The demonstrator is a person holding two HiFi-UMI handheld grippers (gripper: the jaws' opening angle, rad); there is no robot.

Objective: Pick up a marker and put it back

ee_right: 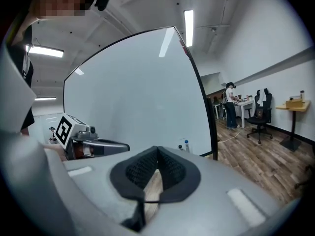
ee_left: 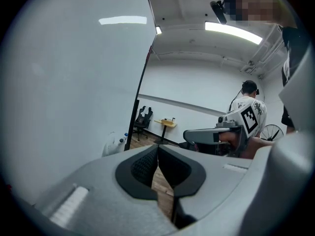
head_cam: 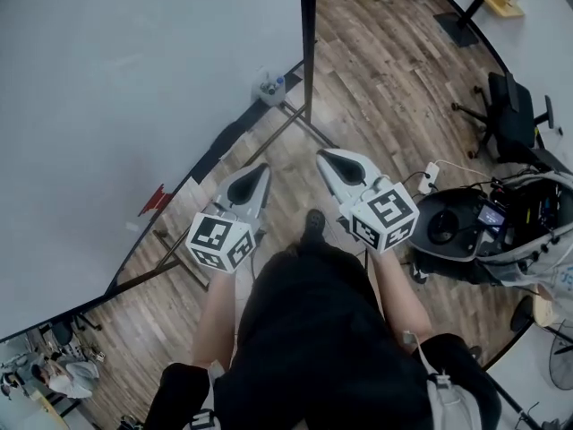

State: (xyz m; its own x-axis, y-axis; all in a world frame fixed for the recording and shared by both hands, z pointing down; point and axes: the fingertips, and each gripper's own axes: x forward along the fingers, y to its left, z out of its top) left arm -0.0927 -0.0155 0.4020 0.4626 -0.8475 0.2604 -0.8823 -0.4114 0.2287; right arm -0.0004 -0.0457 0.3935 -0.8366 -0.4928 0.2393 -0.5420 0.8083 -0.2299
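L tongs [head_cam: 261, 168] & R tongs [head_cam: 322, 154] both clenched, empty, near whiteboard [head_cam: 134, 79].

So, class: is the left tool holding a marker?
No, the left tool has its jaws closed tip to tip with nothing between them.

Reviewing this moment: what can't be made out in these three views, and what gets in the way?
- Small red object at the large white whiteboard's lower edge, head view: too small to name.
- Board's lower edge, both gripper views: hidden behind the grey bodies of the left gripper and right gripper.
- Small bottles at the board's foot, head view: too small to tell what they hold.
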